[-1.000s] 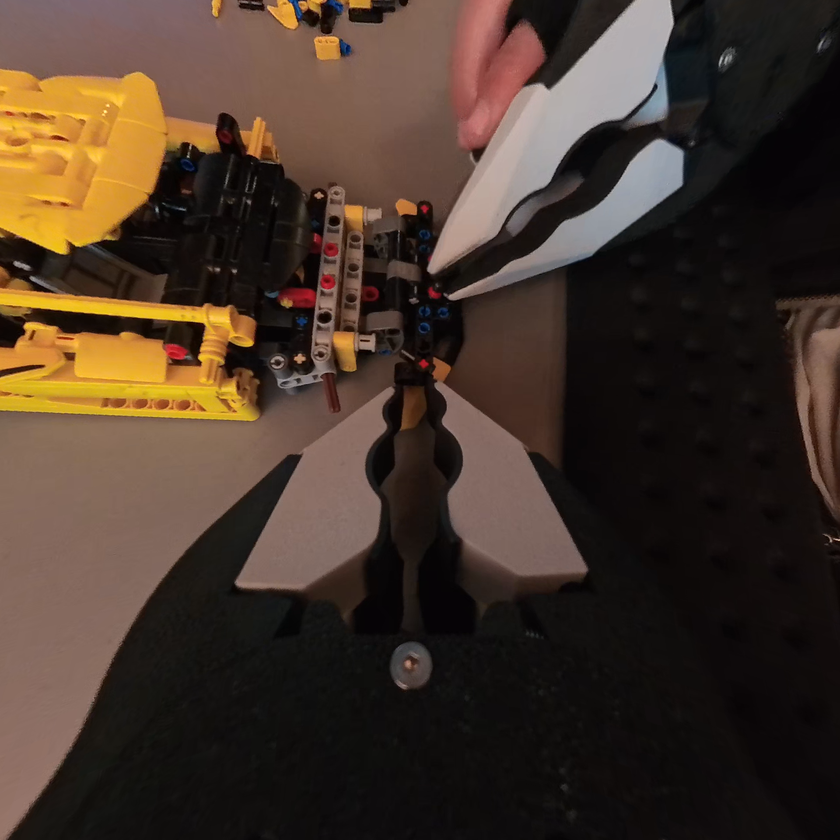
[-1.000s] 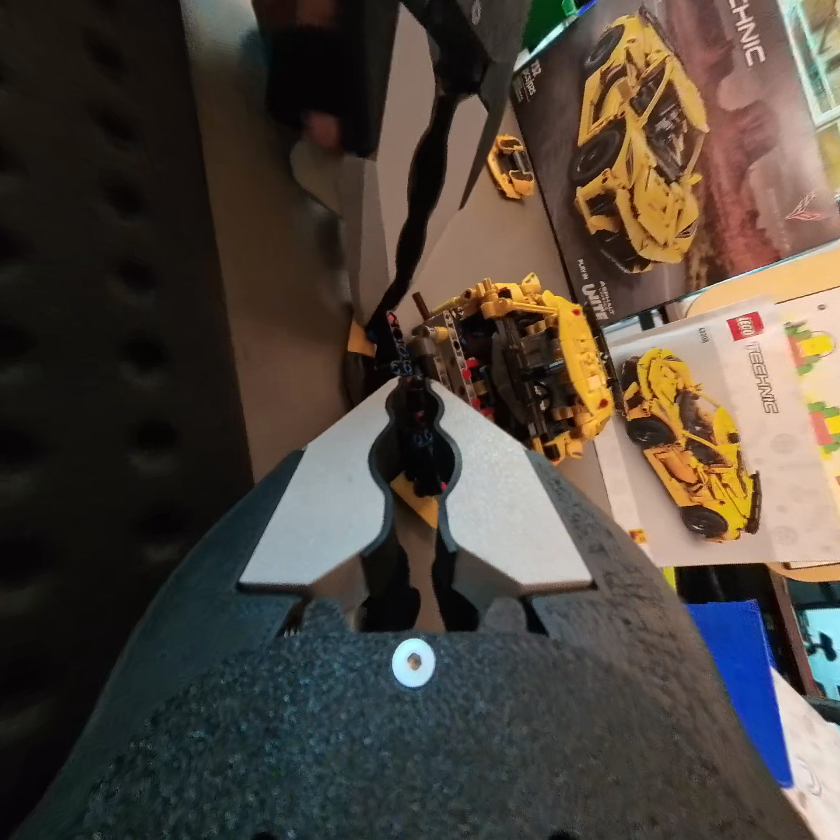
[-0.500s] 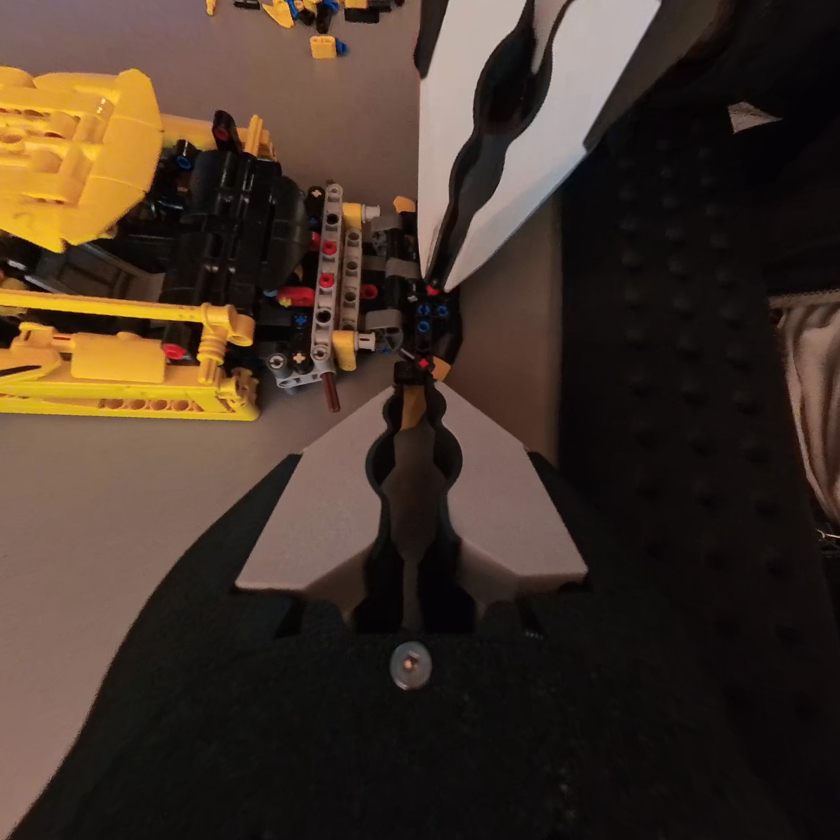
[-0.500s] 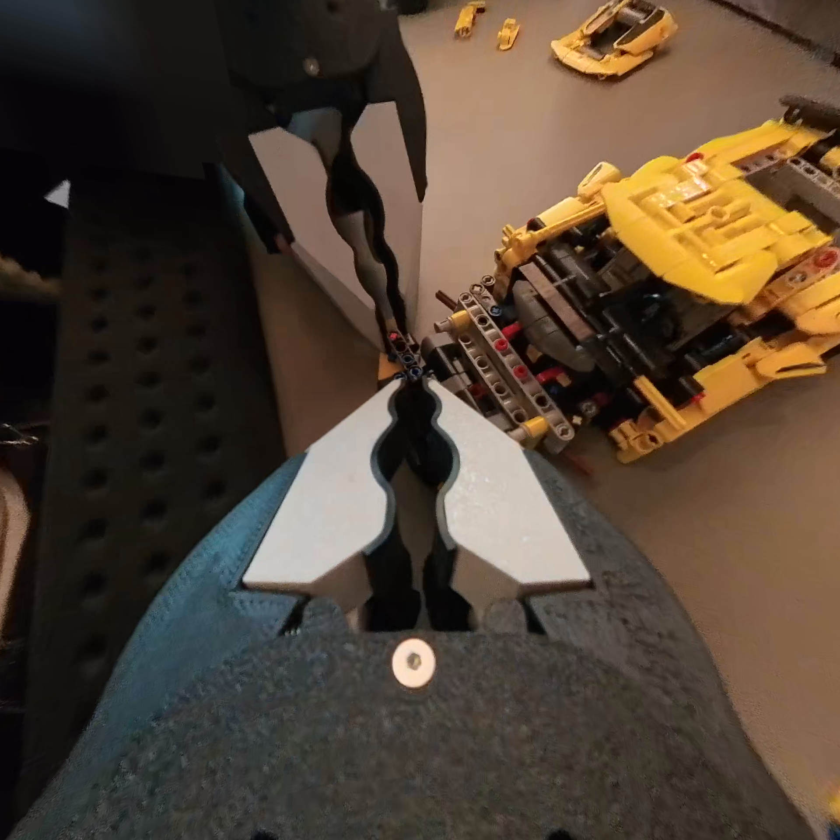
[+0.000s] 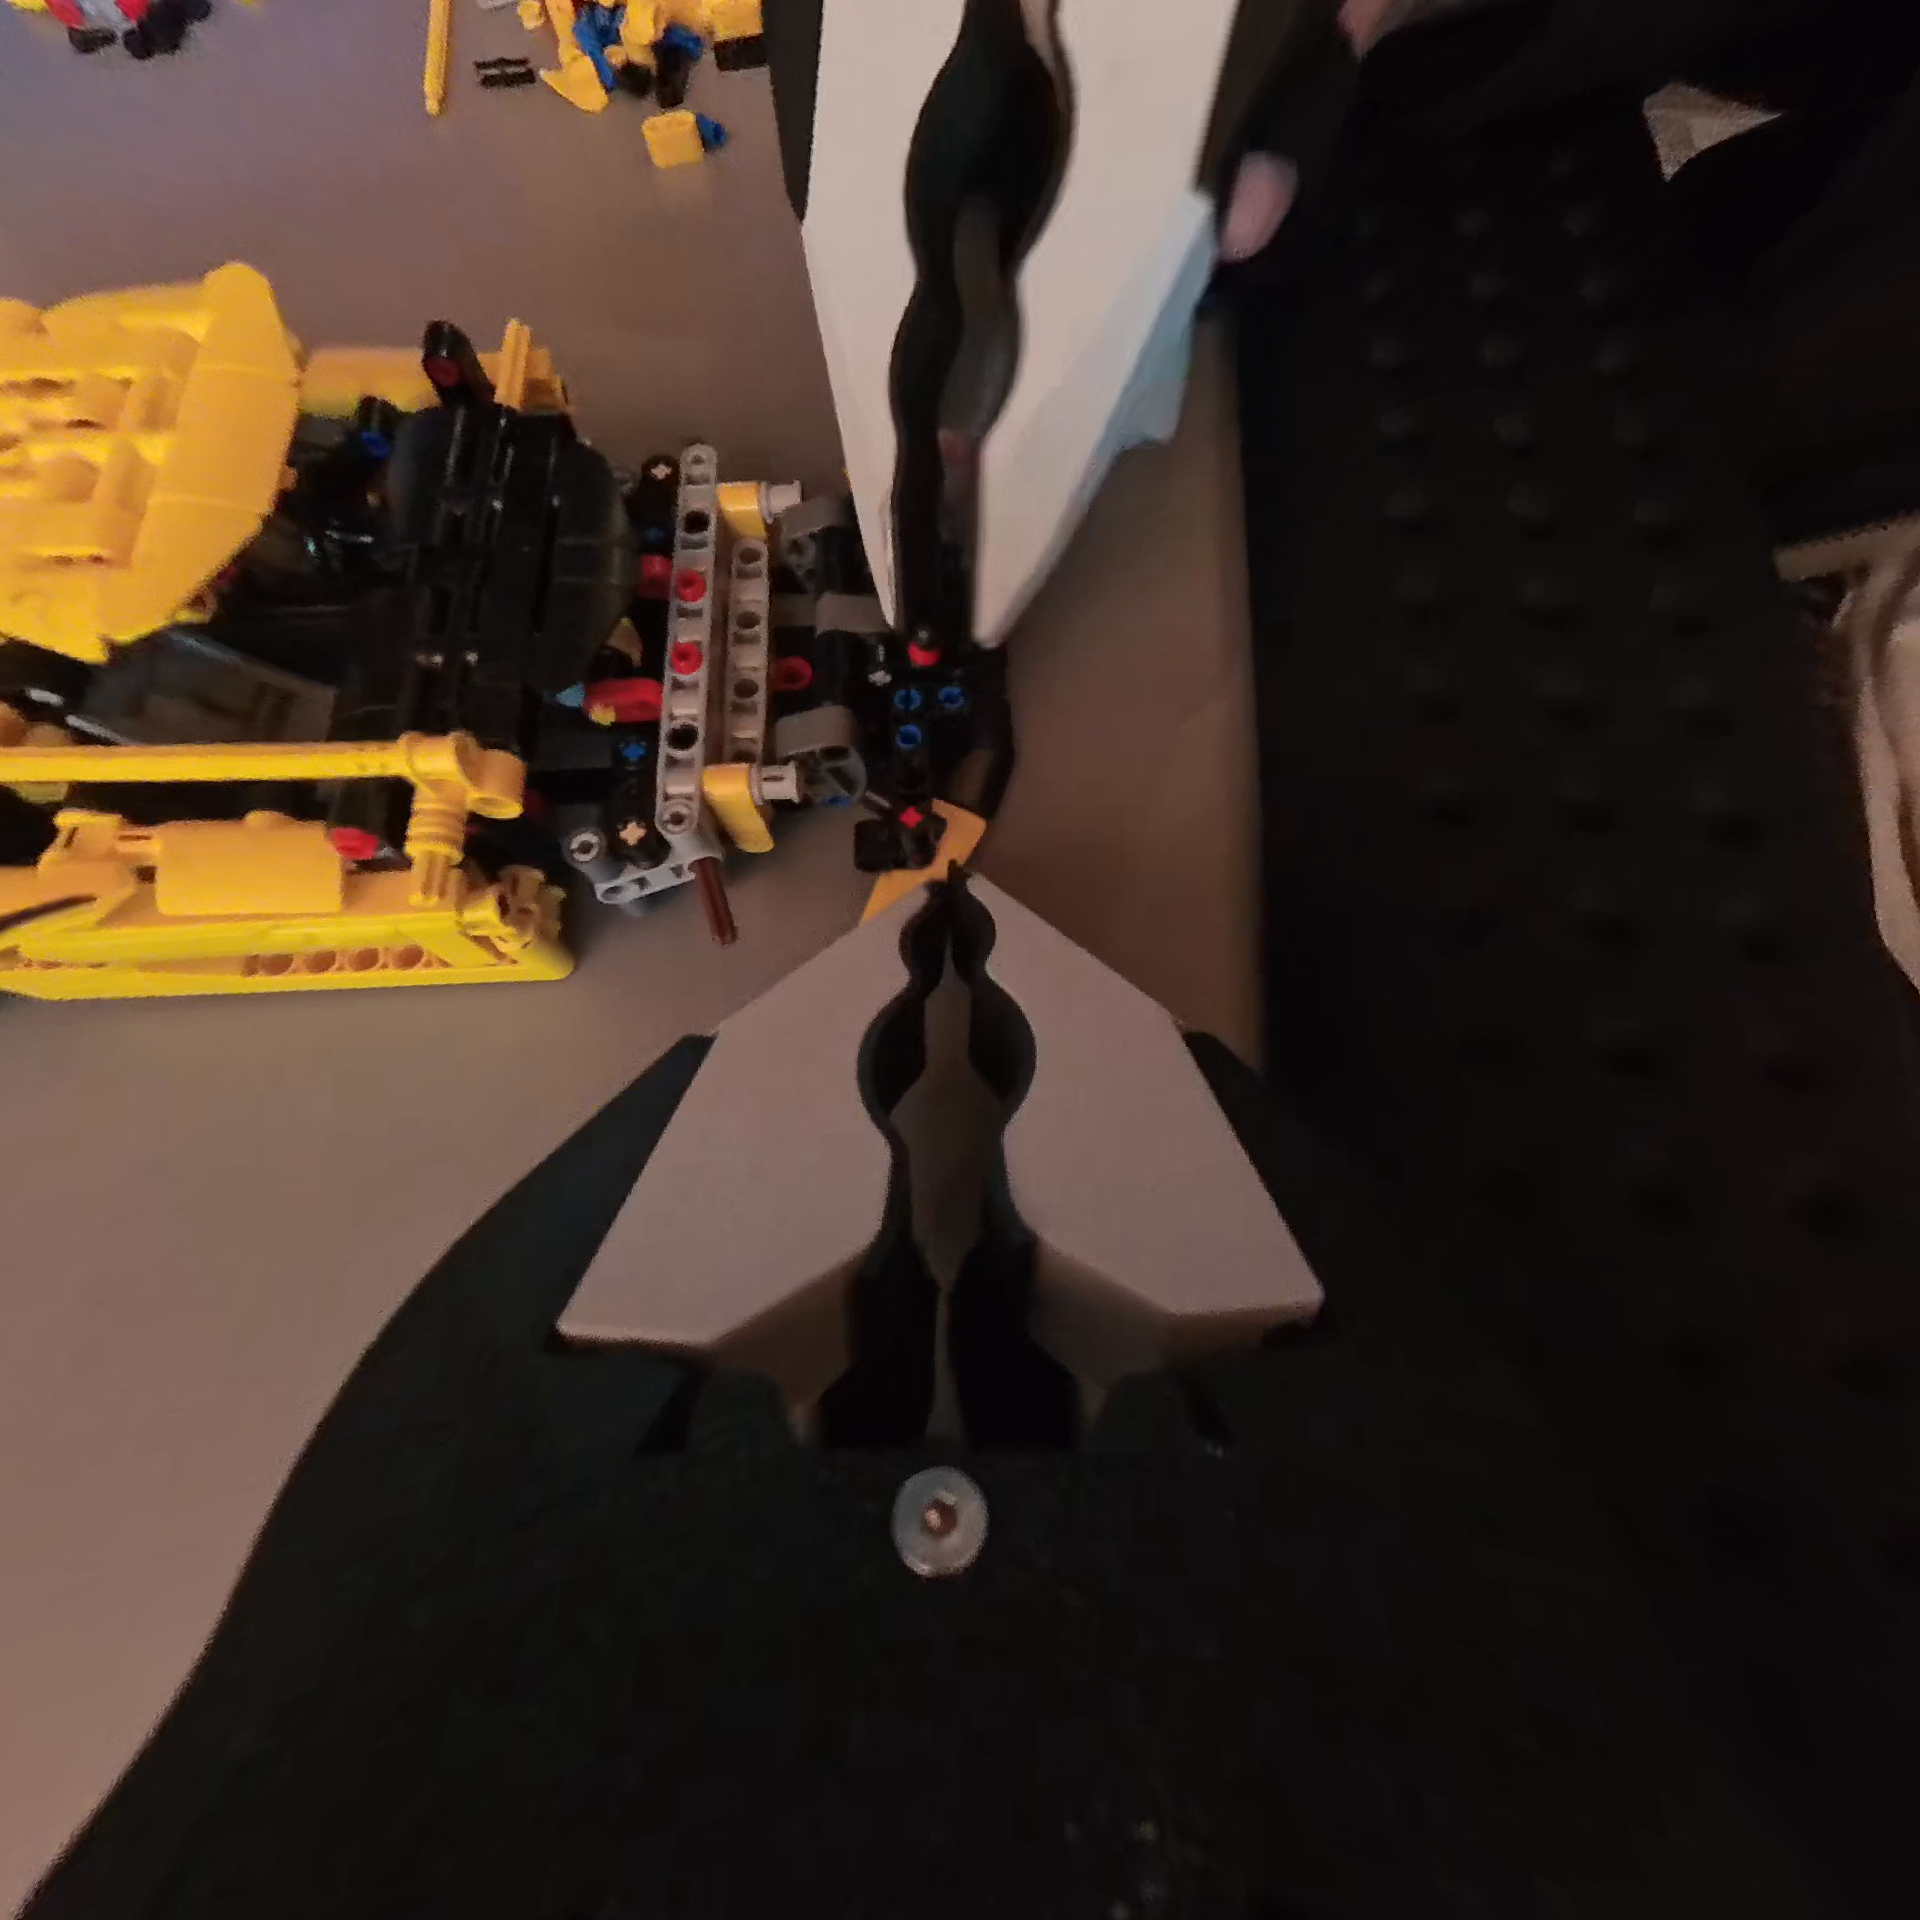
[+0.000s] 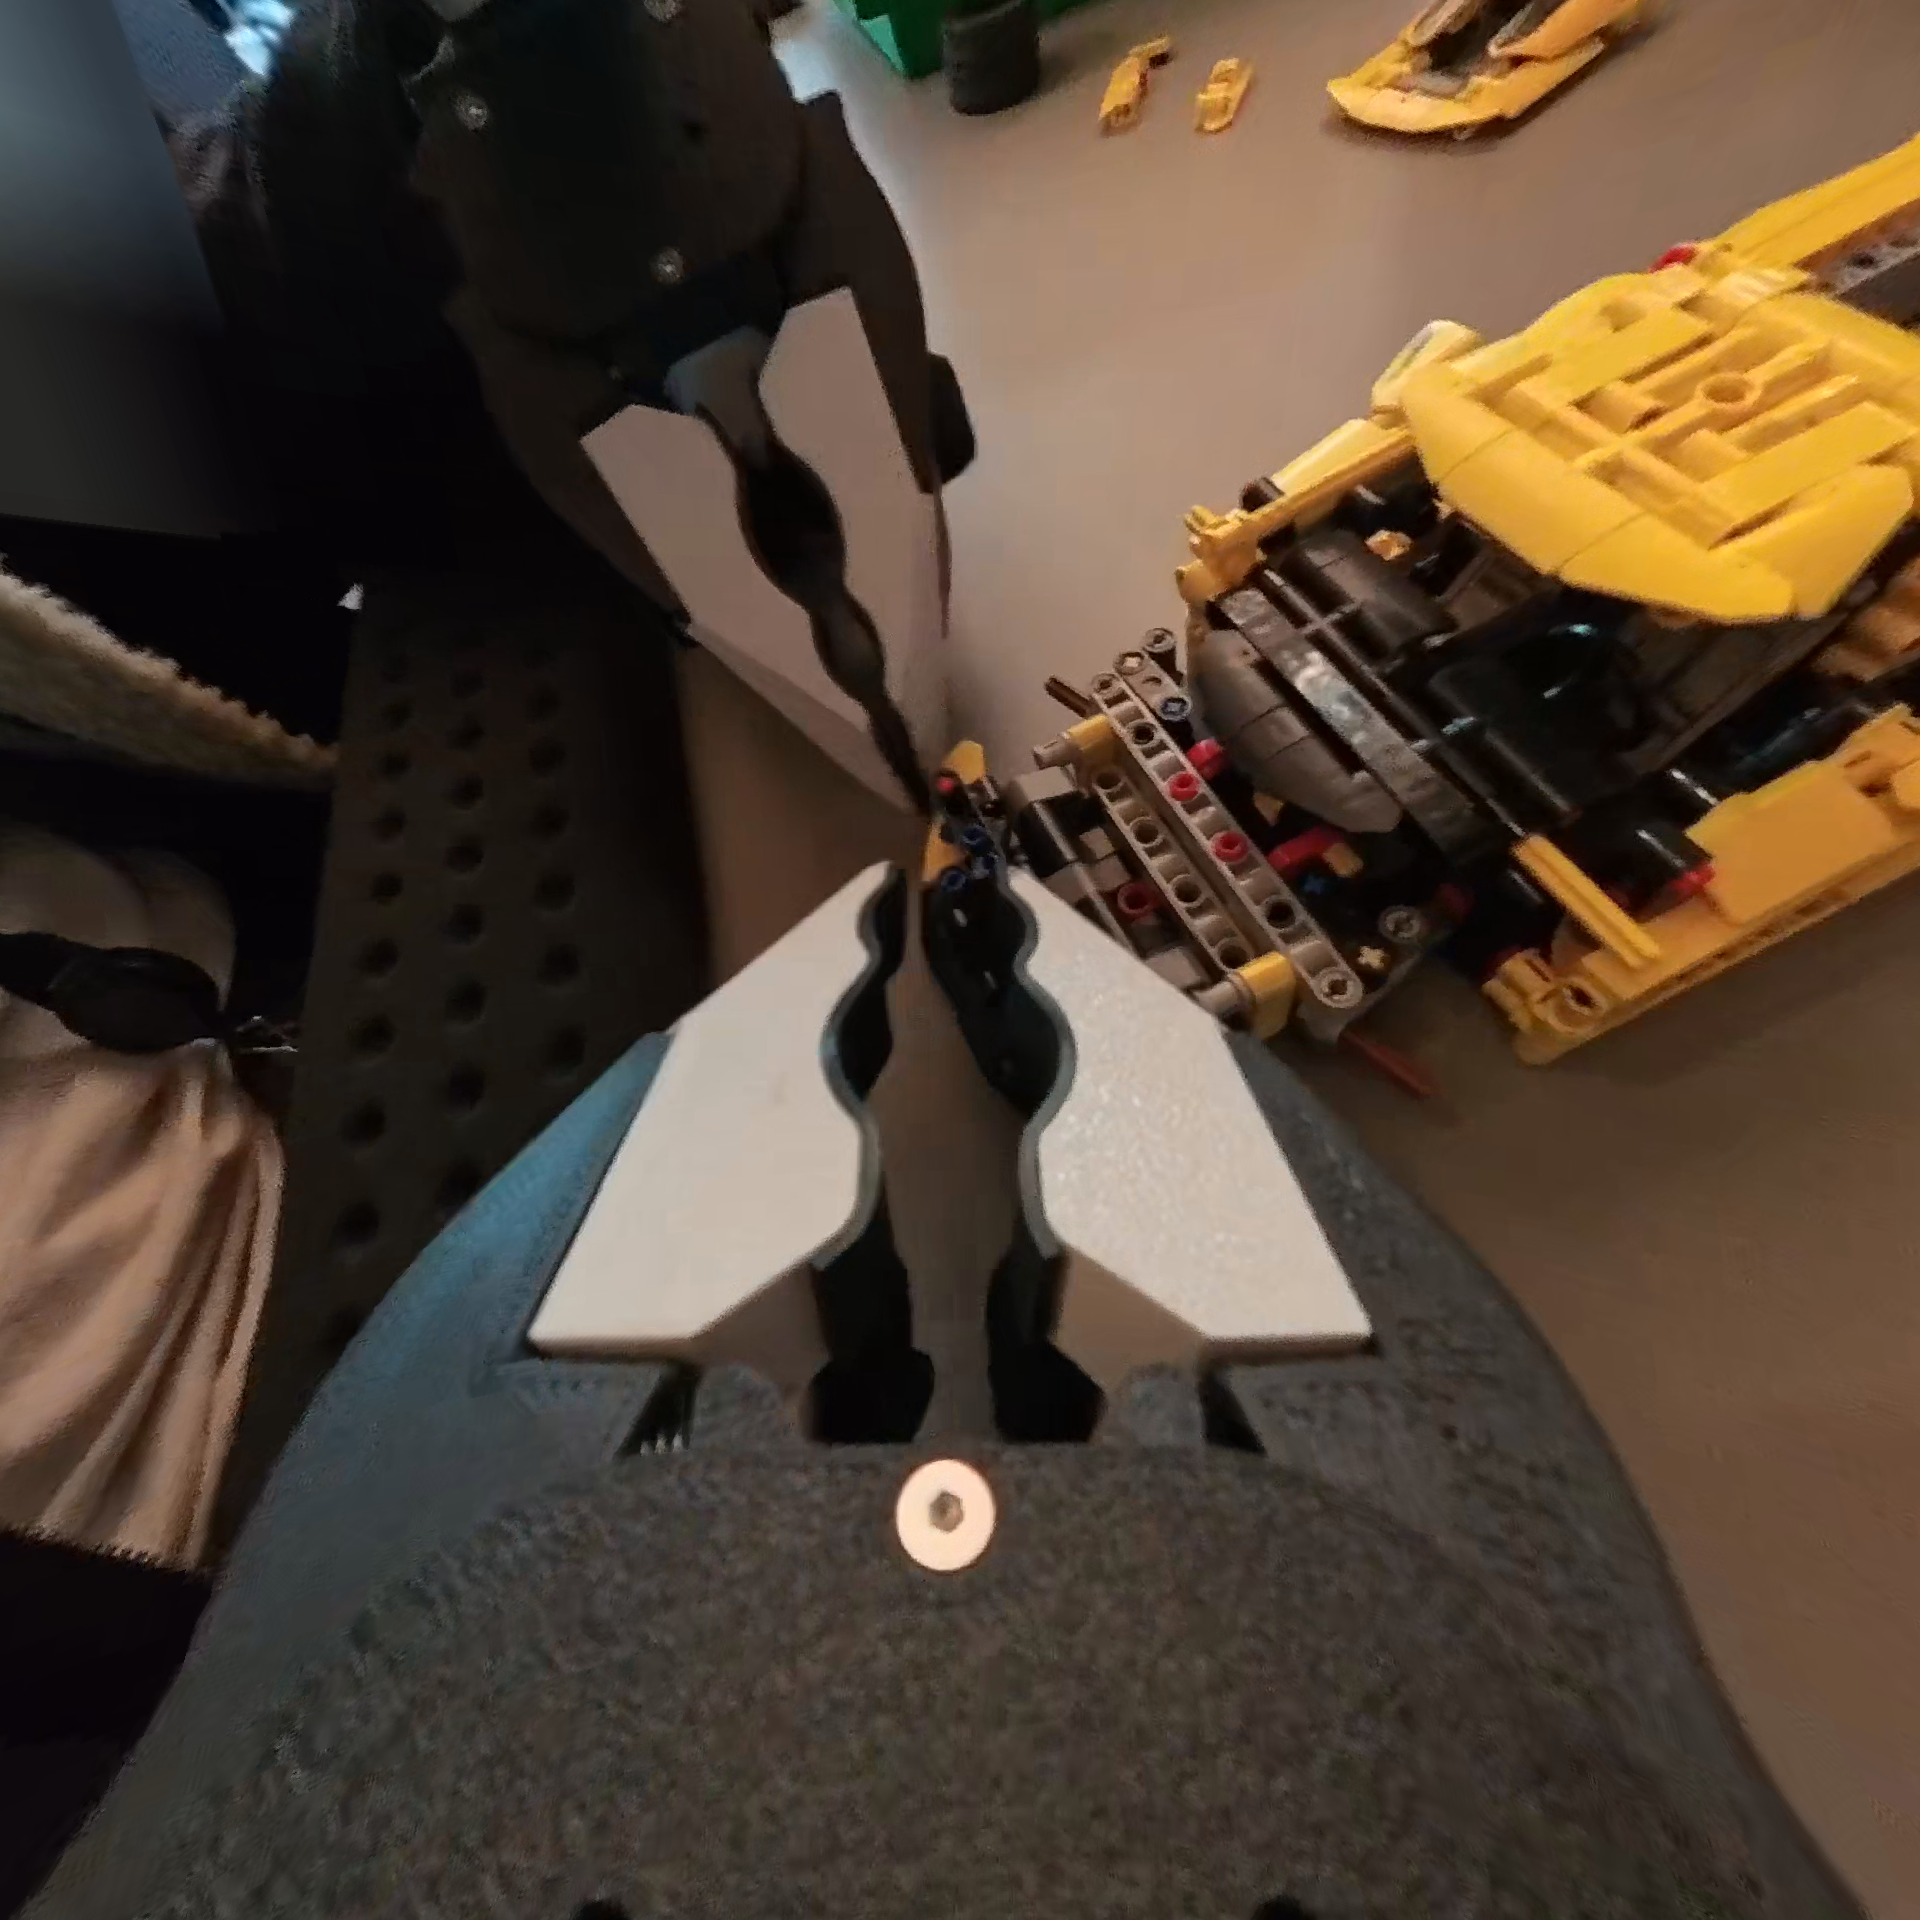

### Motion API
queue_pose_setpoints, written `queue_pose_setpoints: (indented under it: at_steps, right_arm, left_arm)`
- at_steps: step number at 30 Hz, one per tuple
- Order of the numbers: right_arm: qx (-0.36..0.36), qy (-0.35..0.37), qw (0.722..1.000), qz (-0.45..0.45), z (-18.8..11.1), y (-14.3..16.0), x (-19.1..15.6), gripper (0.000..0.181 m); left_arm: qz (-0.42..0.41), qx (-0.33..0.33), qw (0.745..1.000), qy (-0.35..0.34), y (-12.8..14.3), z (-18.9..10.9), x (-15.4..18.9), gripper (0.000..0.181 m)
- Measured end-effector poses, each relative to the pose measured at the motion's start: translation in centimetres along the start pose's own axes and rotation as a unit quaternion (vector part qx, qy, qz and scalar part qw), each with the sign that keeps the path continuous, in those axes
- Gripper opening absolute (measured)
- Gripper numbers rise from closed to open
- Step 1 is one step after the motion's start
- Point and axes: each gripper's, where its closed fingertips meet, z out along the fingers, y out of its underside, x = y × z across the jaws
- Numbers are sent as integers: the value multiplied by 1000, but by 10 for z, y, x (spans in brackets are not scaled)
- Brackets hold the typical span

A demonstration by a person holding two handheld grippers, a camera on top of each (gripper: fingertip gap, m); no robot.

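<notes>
A small black beam assembly point(image 5: 920, 717) with blue and red pins and a yellow corner panel point(image 5: 961, 826) sits at the end of a yellow and black brick car point(image 5: 312, 644) on the grey table. My left gripper point(image 5: 951, 888) is shut, its tips touching the yellow corner; nothing shows between the fingers. It also shows in the right wrist view point(image 6: 914, 795), coming from the upper left. My right gripper point(image 6: 961, 878) has its jaws slightly apart, closed around the far end of the black assembly point(image 6: 971, 914). In the left wrist view it point(image 5: 935, 629) comes down from the top.
Grey pin beams point(image 5: 691, 644) and a brown axle point(image 5: 717, 904) stick out of the car's end. Loose yellow, blue and black parts point(image 5: 644, 73) lie at the back. A separate yellow body section point(image 6: 1475, 73) lies far off. A black perforated mat point(image 5: 1558, 727) borders the table. My hands' fingertips stand some 4 cm from each other.
The right gripper swung around the black assembly and its jaws widened a little. The yellow piece seen between my left fingers earlier is out of them; the jaws have closed.
</notes>
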Motion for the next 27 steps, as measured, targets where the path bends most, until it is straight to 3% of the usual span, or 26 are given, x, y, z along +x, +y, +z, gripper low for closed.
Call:
queue_pose_setpoints:
  at_steps: [3,8,12,15,18,21,27]
  right_arm:
    - [25,3,1000,-6,-4,-7,-1,22]
    - [69,76,994,-36,-32,-15,19,24]
    - [28,122,989,-74,-51,9,39,34]
    - [-32,115,989,-93,-46,30,41,53]
    - [-98,114,980,-128,-32,44,39,52]
    - [-98,110,978,-145,-22,39,33,34]
    - [-109,140,979,-100,-22,40,37,33]
  left_arm:
    - [-36,1,999,0,4,-7,-8,3]
    - [-41,-17,999,-12,11,-5,-13,30]
    - [-43,-18,999,-11,10,-3,-14,35]
    - [-27,-18,999,-3,7,1,-9,35]
    - [-24,-18,1000,4,4,5,-6,34]
    - [-25,-18,1000,0,2,7,-7,19]
    - [-27,-22,999,-25,1,8,-11,18]
